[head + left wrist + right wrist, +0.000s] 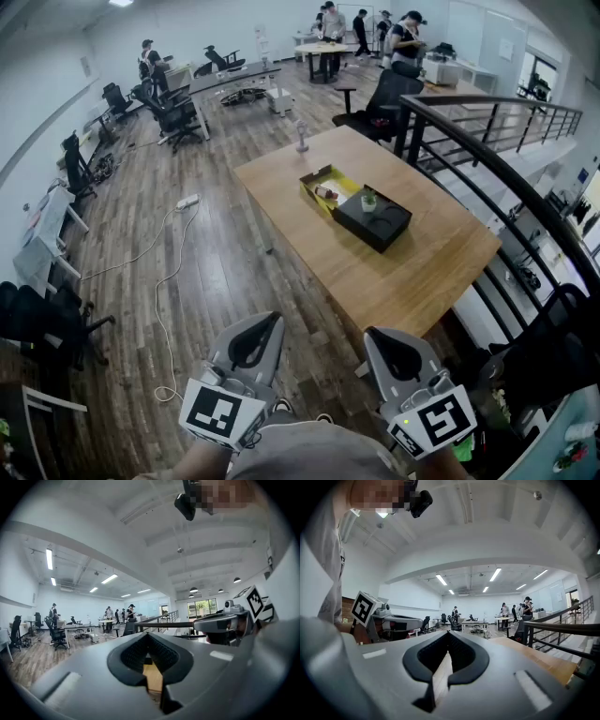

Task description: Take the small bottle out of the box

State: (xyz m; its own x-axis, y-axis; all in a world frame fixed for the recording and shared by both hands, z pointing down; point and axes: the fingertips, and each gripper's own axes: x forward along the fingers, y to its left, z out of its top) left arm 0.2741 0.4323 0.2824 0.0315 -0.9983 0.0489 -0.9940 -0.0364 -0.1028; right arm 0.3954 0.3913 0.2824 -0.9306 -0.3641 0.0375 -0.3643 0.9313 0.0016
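Observation:
An open box [317, 180] with a yellow inside lies on the wooden table [403, 272], far ahead of both grippers. A small bottle [326, 193] lies in it. Beside it is a black lid [375, 221] with a small green-topped item [368, 199] standing on it. My left gripper [266, 321] [149, 635] and right gripper [376, 336] [449, 633] are held low and close to my body, well short of the table. Both are shut with nothing between their jaws.
A black railing [487, 159] runs along the table's right side. A pale bottle-like object [302, 137] stands at the table's far end. A white cable [161, 281] trails over the wood floor at left. Desks, office chairs and several people are at the back.

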